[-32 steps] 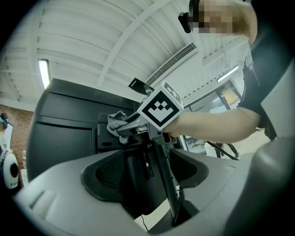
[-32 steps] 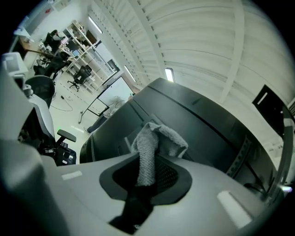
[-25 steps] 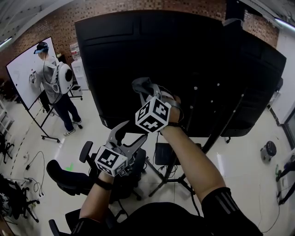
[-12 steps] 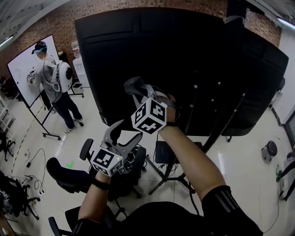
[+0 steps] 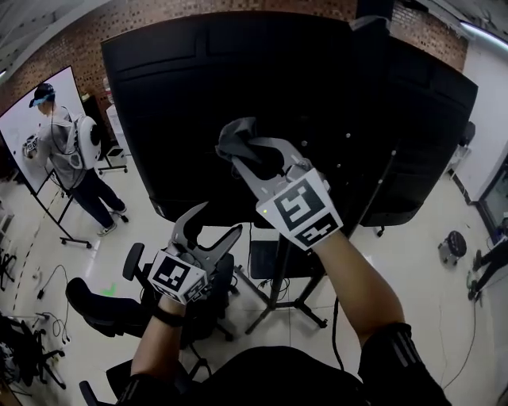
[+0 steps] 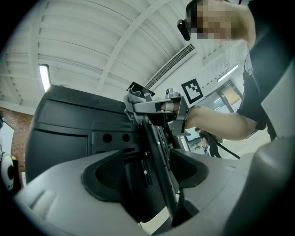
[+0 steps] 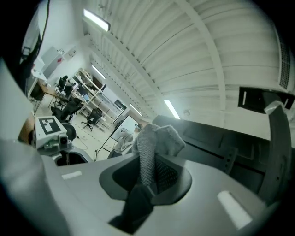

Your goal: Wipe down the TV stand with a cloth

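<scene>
Now, right tool [image 5: 255, 155] clamped on cloth [image 5: 236, 139], left tool [image 5: 216, 220] agape.

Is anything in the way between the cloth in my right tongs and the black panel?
Nothing visible. The cloth, clamped in the right tongs, is right before the black panel; the open left tongs are lower, off the path.

Brick wall [image 5: 171, 9] behind, pale glossy floor [image 5: 429, 293]. A whiteboard [image 5: 14, 131] stands at the left, a person [image 5: 67, 155] at it. Black chairs [image 5: 95, 305] sit lower left. Strip lights [image 7: 97, 20] cross the ribbed ceiling [image 7: 198, 50].
</scene>
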